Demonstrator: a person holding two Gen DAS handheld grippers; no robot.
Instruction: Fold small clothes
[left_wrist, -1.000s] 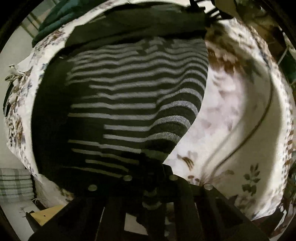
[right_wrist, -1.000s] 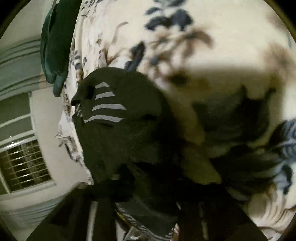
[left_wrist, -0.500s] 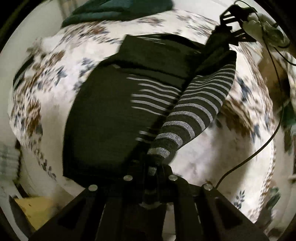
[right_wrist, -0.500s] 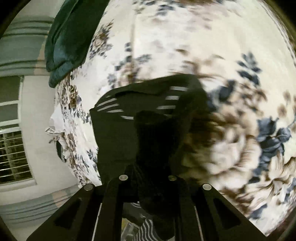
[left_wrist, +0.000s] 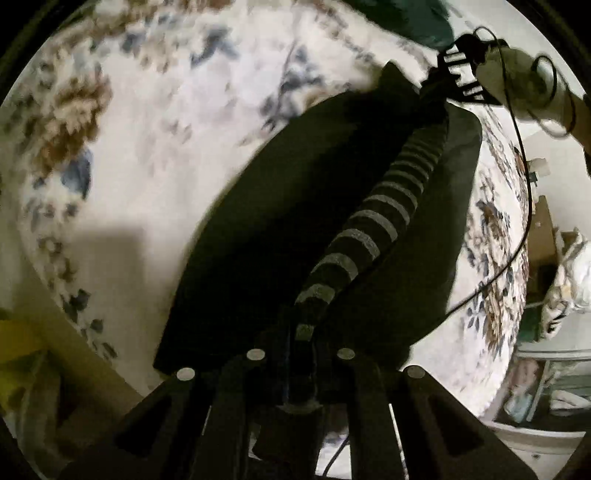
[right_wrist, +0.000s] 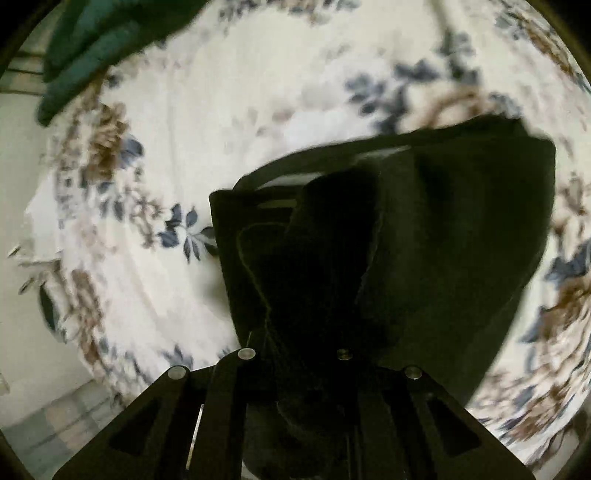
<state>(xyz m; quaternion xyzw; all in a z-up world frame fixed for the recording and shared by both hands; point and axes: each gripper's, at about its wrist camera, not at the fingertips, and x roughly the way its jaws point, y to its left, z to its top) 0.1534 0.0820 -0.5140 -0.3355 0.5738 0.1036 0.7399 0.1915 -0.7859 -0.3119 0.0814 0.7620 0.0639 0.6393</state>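
Left claw (left_wrist: 303, 354) is pinching the striped edge of the dark garment (left_wrist: 280, 236); right claw (right_wrist: 295, 369) is pinching its far end. Garment is hanging stretched between them over the floral bedsheet (left_wrist: 155, 155).

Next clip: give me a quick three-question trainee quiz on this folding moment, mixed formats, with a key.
1. True or false: the left gripper has its jaws shut on the striped part of the dark garment.
2. The right gripper is: A) open above the cloth B) shut on dark cloth C) holding a cable.
3. Fill in: the garment lies on a ____-patterned sheet.

Key: 1 true; 2 B; 3 floral.
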